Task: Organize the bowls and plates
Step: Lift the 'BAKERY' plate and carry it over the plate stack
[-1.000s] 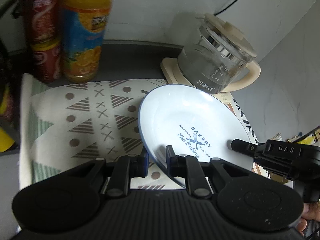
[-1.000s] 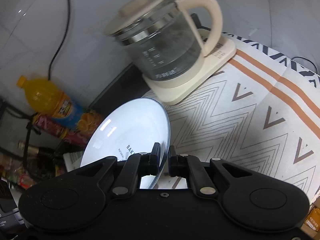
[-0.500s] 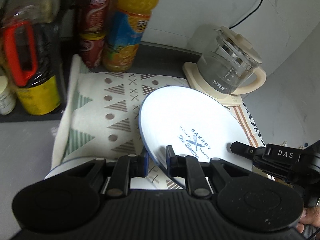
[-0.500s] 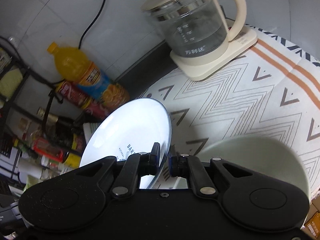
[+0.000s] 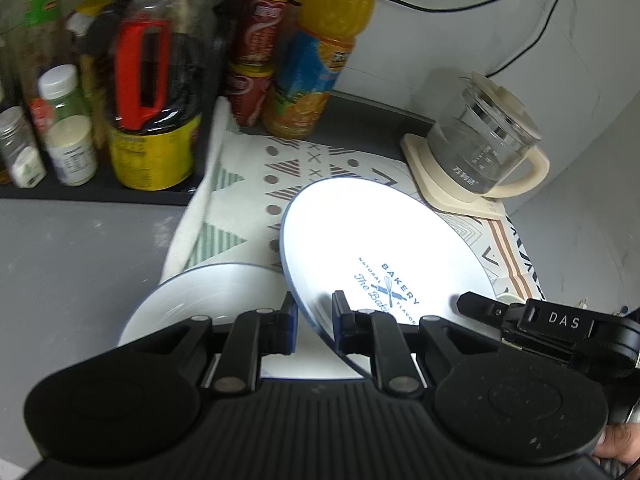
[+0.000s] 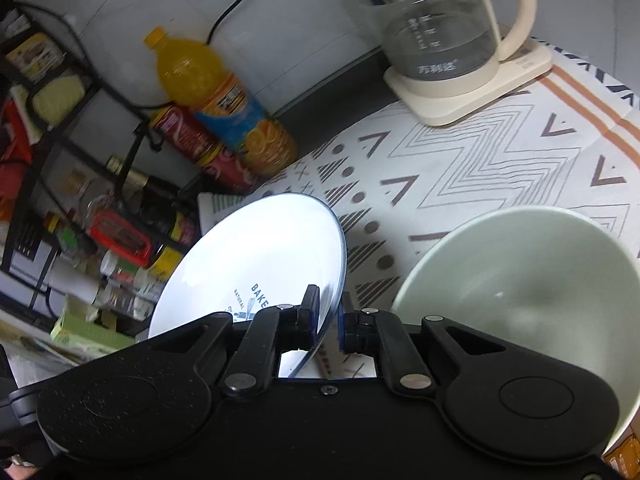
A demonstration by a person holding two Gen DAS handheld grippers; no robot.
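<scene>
Both clamped on the bakery plate [image 5: 372,248]: left gripper [image 5: 314,322] and right gripper [image 6: 329,314] pinch opposite rim edges. Plate's in the air, just above the second plate [image 5: 200,300]. Round, no long axis; face up, tilted. Level it, lower both together, centre, then release.

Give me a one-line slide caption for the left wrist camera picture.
Left gripper and right gripper clamp the rim of a white bakery plate, tilted above a second plate on the patterned mat.
</scene>
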